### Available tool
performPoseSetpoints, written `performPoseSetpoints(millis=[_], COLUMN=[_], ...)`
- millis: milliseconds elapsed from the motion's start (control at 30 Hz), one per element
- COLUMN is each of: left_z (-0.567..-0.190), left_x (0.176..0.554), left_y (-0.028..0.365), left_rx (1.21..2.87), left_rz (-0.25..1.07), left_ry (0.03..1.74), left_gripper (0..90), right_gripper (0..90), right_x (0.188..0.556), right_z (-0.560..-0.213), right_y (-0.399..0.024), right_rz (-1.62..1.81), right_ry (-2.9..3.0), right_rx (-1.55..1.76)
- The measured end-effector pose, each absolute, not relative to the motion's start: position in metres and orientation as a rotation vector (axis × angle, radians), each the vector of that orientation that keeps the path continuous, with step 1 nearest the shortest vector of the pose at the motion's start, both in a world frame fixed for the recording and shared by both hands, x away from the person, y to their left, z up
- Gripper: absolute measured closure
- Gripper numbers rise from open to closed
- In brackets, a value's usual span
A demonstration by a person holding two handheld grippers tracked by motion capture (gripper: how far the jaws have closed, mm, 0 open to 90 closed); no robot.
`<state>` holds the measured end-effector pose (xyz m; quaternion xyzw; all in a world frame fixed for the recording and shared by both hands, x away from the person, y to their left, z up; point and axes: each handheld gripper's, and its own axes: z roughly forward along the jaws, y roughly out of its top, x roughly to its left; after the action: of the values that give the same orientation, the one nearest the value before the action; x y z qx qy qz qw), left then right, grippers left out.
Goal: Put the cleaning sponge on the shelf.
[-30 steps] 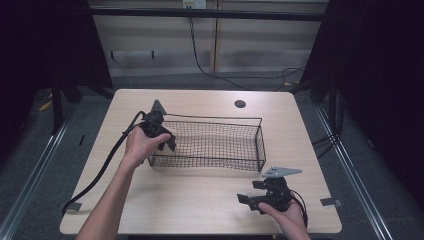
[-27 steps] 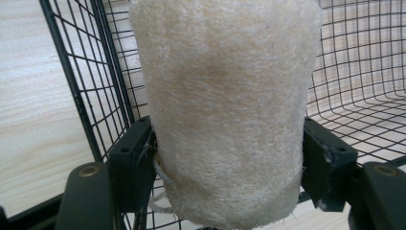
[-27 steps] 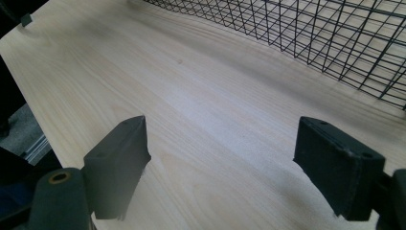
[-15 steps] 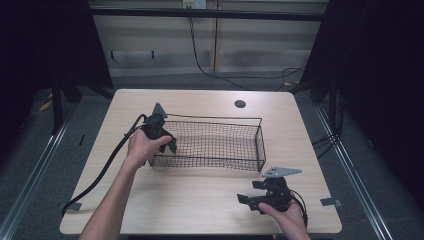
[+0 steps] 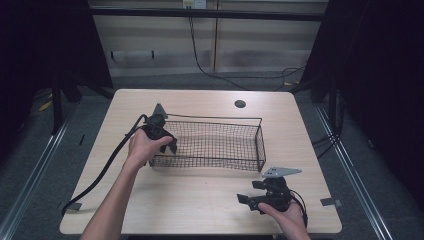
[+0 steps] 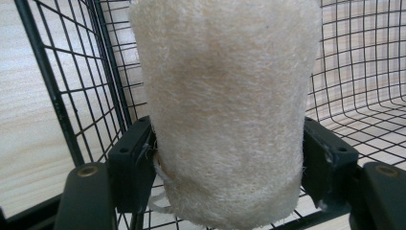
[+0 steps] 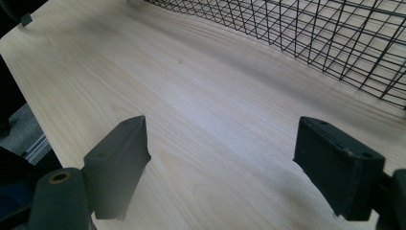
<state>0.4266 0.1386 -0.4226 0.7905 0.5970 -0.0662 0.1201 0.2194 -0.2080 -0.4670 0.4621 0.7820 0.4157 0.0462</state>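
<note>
A pale, fibrous loofah roll (image 6: 225, 110) stands between the jaws of my left gripper (image 6: 227, 158), and both pads touch its sides. Those jaws have just been opening a little with the roll still between them. In the high view the left gripper (image 5: 167, 145) reaches over the left end of a black wire basket (image 5: 260, 140), inside its near-left corner. My right gripper (image 5: 248, 195) rests low over the table near the front right edge. Its jaws stand wide apart with nothing between them, seen in the right gripper view (image 7: 225, 158).
The light wooden table (image 5: 200, 200) has a round cable hole (image 5: 240, 104) at the back. A thick black cable (image 5: 105, 170) trails from the left gripper off the front left edge. The basket's near wall (image 7: 335, 43) lies just beyond the right gripper.
</note>
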Motion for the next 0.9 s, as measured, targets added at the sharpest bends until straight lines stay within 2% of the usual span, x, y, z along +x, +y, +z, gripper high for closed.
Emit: performPoseSetpoints(millis=[467,900], left_z=[-0.426,-0.43], left_x=[0.427,0.428], left_y=[0.13,0.127], left_rx=[2.341,2.365], left_rz=[-0.131,-0.167], left_ry=[1.769,1.788], left_gripper=[30.7,30.8], right_gripper=[18.9,18.9], right_x=[0.22,0.22], right_z=[-0.467,-0.467], right_y=[-0.208,-0.208], right_rz=[1.269,1.269], right_ry=[2.389,2.387], right_rx=[1.412,1.416])
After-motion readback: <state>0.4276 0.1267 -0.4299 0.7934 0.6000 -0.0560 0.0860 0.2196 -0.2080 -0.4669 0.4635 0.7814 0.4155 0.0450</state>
